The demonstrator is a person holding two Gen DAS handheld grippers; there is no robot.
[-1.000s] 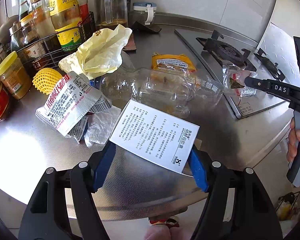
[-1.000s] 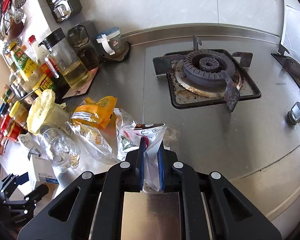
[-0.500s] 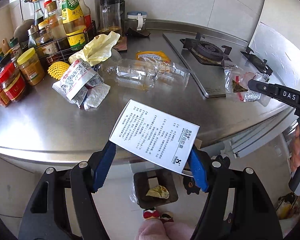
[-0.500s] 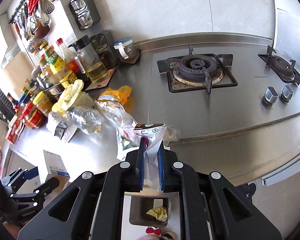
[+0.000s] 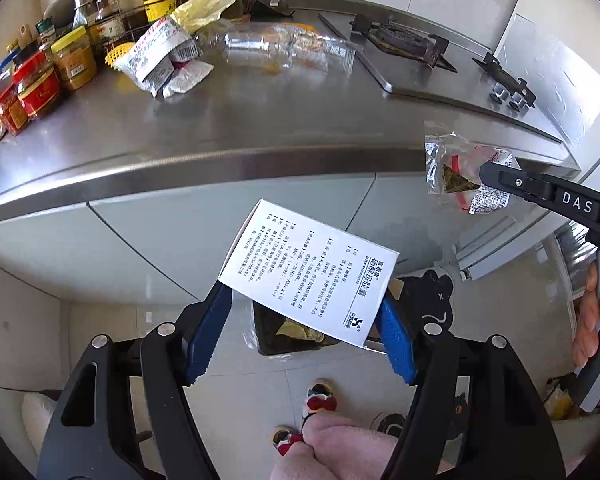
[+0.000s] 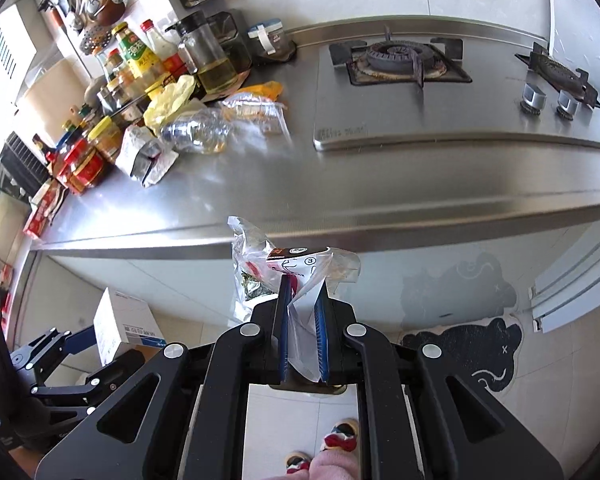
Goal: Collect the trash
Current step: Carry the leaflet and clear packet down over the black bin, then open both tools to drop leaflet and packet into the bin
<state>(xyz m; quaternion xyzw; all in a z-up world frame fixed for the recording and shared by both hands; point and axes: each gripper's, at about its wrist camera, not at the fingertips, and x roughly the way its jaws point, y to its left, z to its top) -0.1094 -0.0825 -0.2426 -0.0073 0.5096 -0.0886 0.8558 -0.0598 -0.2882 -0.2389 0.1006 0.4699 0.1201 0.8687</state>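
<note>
Gas stove (image 6: 396, 64) at countertop (image 6: 340, 176) right; condiment jars (image 6: 88, 160) at left; bottle (image 6: 192, 132) and wrappers (image 6: 148, 156) between; trash bin (image 5: 276, 332) on floor below.

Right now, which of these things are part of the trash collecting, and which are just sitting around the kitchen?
Part of the job:
- white box in left hand-held gripper
- plastic wrapper in right hand-held gripper
- dark bin on the floor
- empty bottle
- yellow bag

Just lying about:
- sauce jars
- gas stove
</note>
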